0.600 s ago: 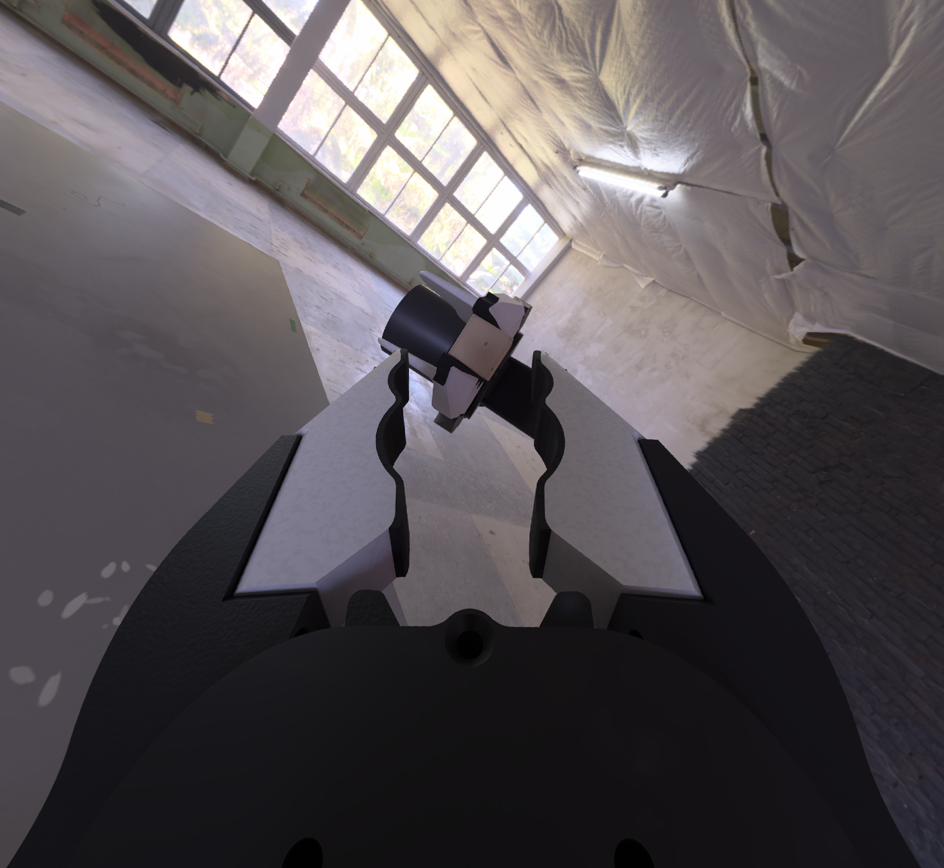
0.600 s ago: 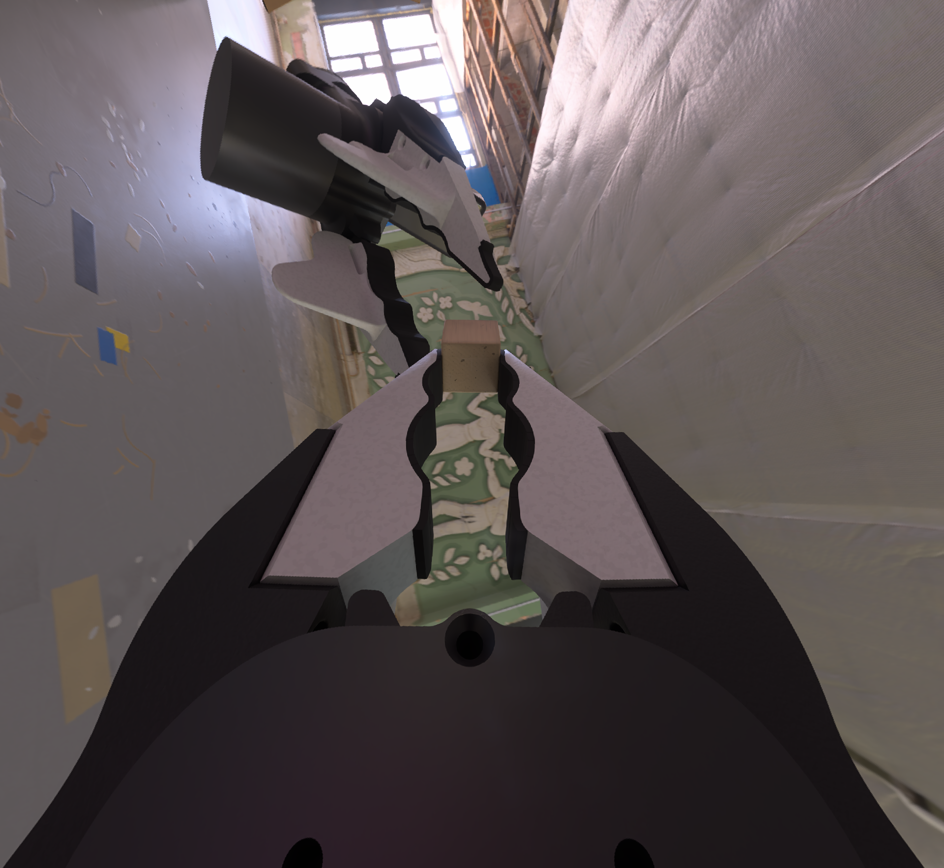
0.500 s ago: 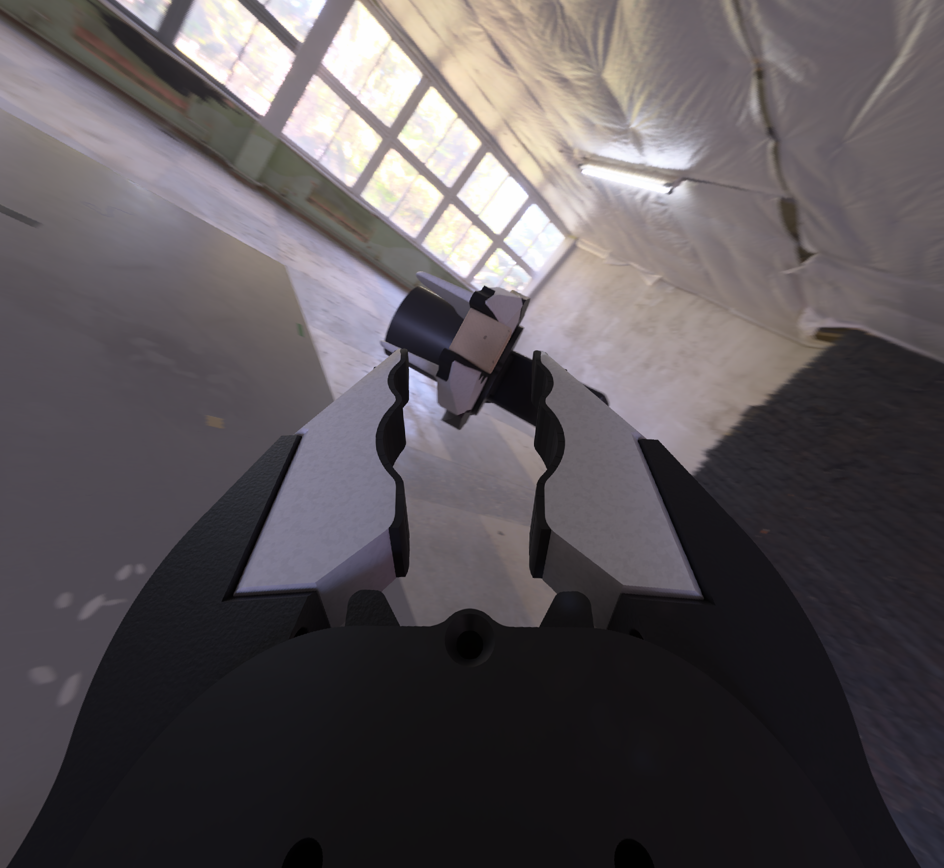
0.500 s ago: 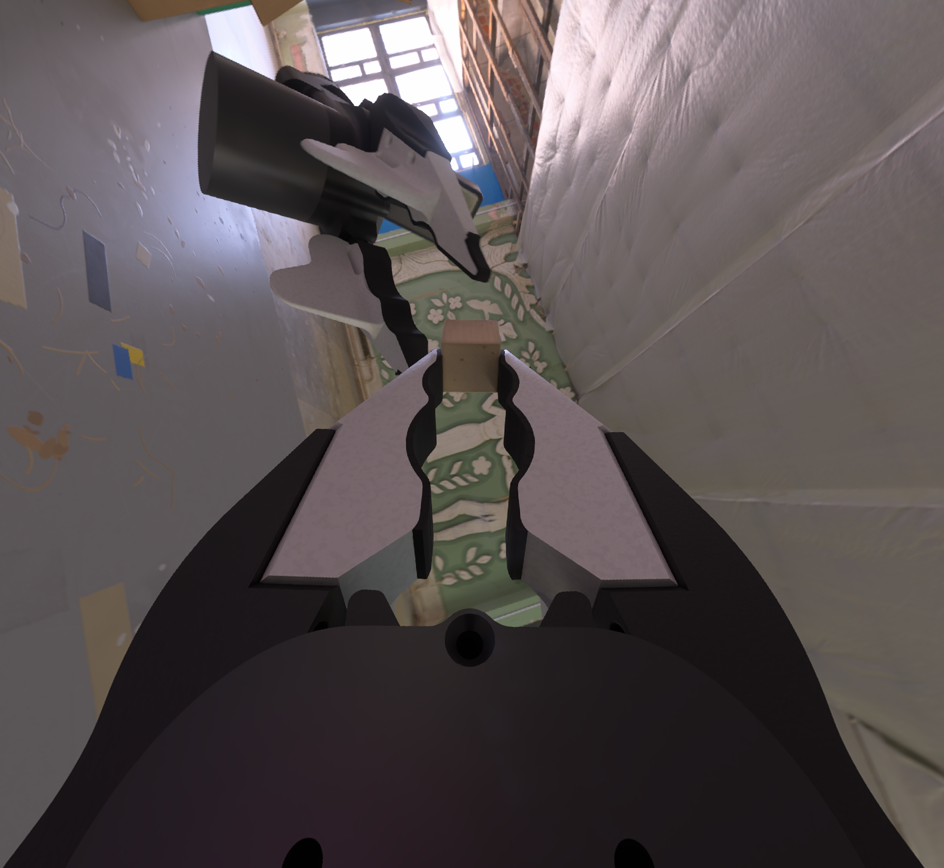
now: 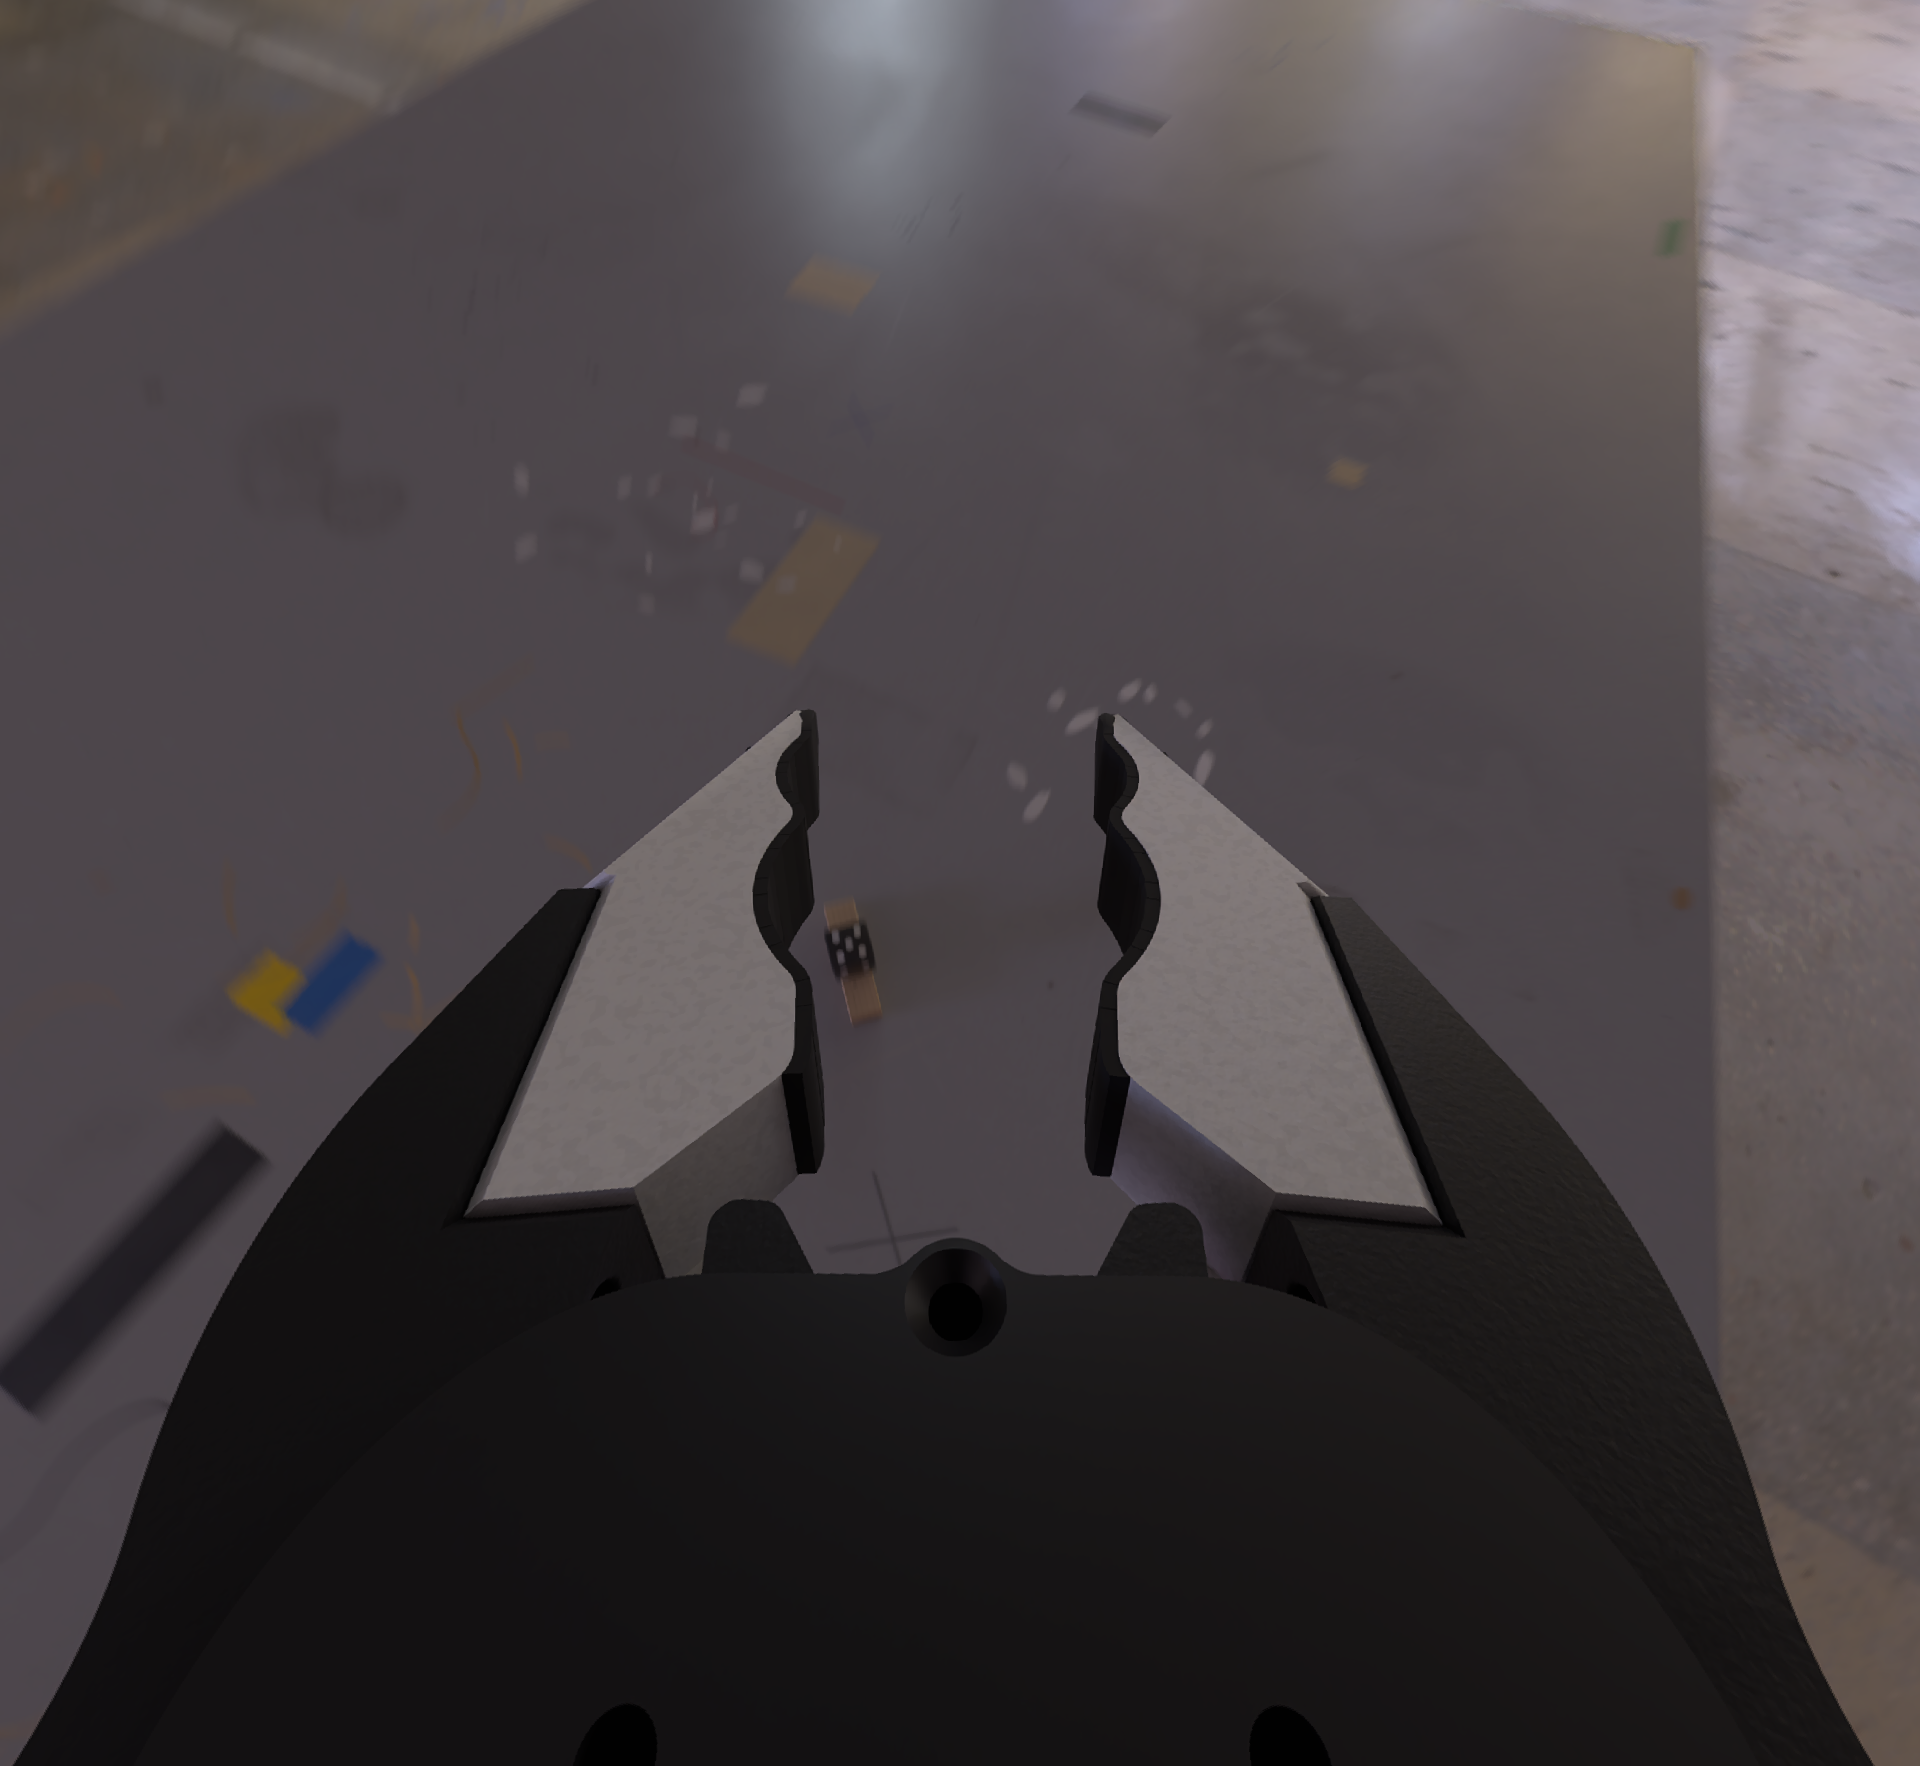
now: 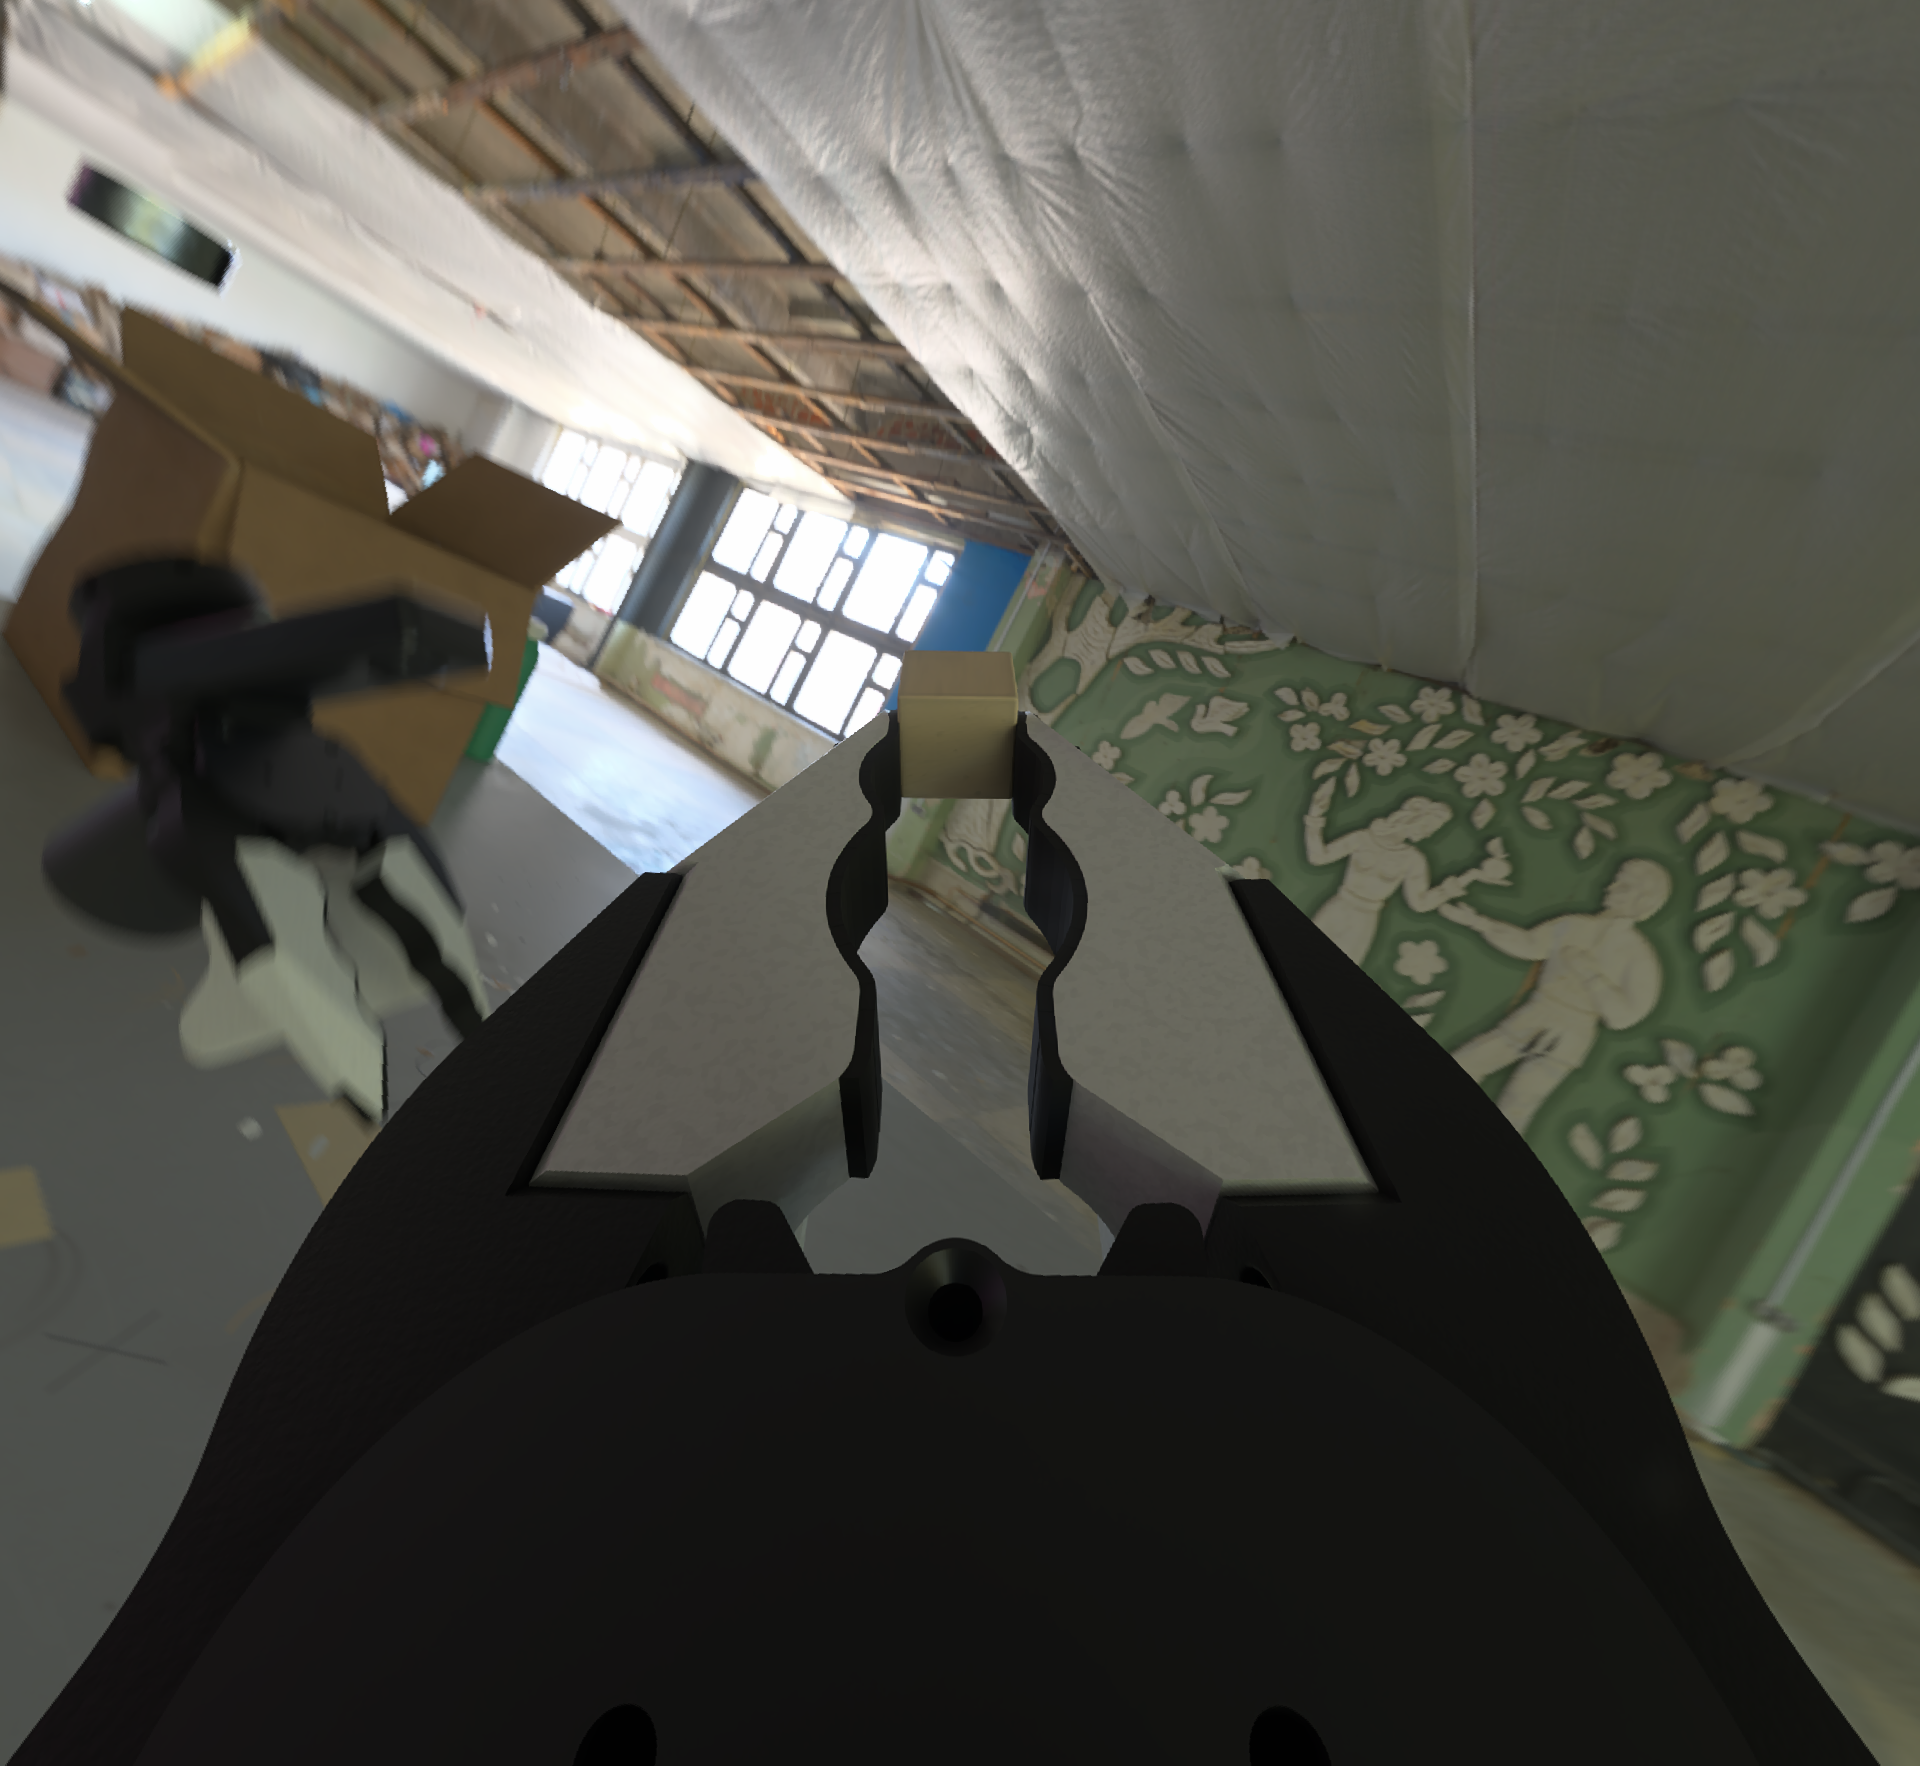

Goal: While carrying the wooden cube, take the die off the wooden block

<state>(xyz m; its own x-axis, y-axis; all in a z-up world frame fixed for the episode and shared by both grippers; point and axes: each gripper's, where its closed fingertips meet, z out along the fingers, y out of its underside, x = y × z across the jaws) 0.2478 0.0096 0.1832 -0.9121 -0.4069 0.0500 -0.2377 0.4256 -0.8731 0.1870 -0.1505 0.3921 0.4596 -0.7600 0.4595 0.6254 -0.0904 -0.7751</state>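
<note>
Two grippers show, and each does a different job. Nearest in the left wrist view, the left gripper (image 5: 956,740) has its jaws spread wide with nothing between them, and it looks down from well above a dark grey surface (image 5: 1351,366). Through the gap between its fingers, close to the left finger (image 5: 686,937), a small wooden block (image 5: 856,968) lies flat on the surface as a narrow tan strip. On the middle of the block sits the die (image 5: 851,947), dark with pale spots, slightly blurred. Off to the left lies a yellow and blue patch (image 5: 303,978), and nearer the lower left edge a dark strip (image 5: 130,1269). Farther up the surface lies a tan rectangle (image 5: 805,589) among scattered white flecks (image 5: 1127,729). Beyond the surface's far edge pale floor (image 5: 1818,262) runs out.

In the right wrist view, the right gripper (image 6: 956,742) is clamped on the wooden cube (image 6: 956,724), which is pinched at the very tips of its fingers and held up in the air. To the left and lower, the left gripper (image 6: 301,978) appears again, blurred, its pale fingers pointing downward. Behind it stands an open cardboard box (image 6: 343,532). Farther back are bright windows (image 6: 790,615), a green wall with white figures and leaves (image 6: 1507,885), and white sheeting (image 6: 1351,262) overhead.
</note>
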